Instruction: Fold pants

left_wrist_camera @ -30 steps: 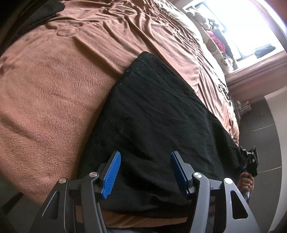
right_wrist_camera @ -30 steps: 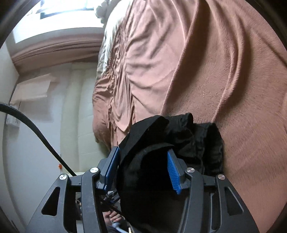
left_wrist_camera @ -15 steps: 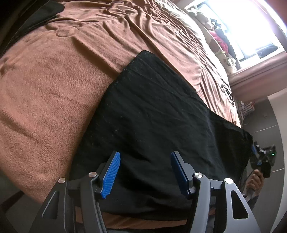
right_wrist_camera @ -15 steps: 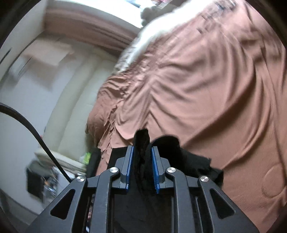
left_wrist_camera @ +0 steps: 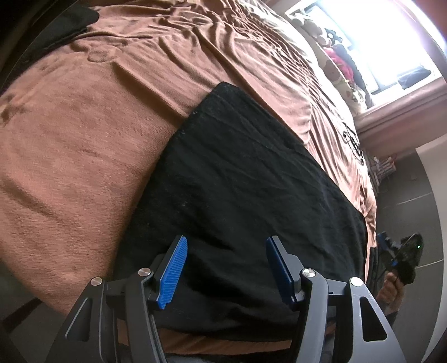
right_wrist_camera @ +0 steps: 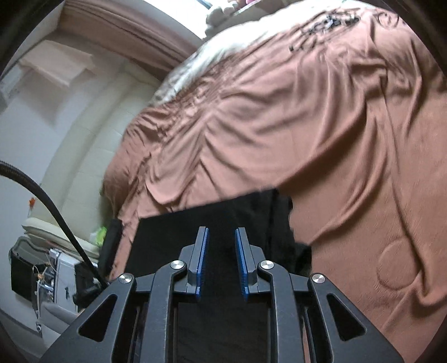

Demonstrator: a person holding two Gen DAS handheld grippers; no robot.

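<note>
The black pants (left_wrist_camera: 245, 190) lie flat on the brown bedspread (left_wrist_camera: 83, 134), stretched along the bed's near edge. My left gripper (left_wrist_camera: 226, 268) is open and empty, hovering just over the near end of the pants. In the right wrist view the pants (right_wrist_camera: 220, 212) lie flat under my right gripper (right_wrist_camera: 221, 259), whose blue pads stand partly apart with no cloth between them. The right gripper also shows in the left wrist view (left_wrist_camera: 402, 257), held in a hand past the far end of the pants.
The bed's edge drops to a dark floor (left_wrist_camera: 405, 195) on the right. Pillows and soft toys (left_wrist_camera: 335, 55) sit by a bright window at the bed's head. A dark item (left_wrist_camera: 64, 25) lies at the far left corner. A black cable (right_wrist_camera: 47, 206) and clutter (right_wrist_camera: 42, 273) stand beside the bed.
My right gripper shut on the bunched end of the pants, pulled it out flat, and has now opened and let go. The left gripper stayed open over the near end.
</note>
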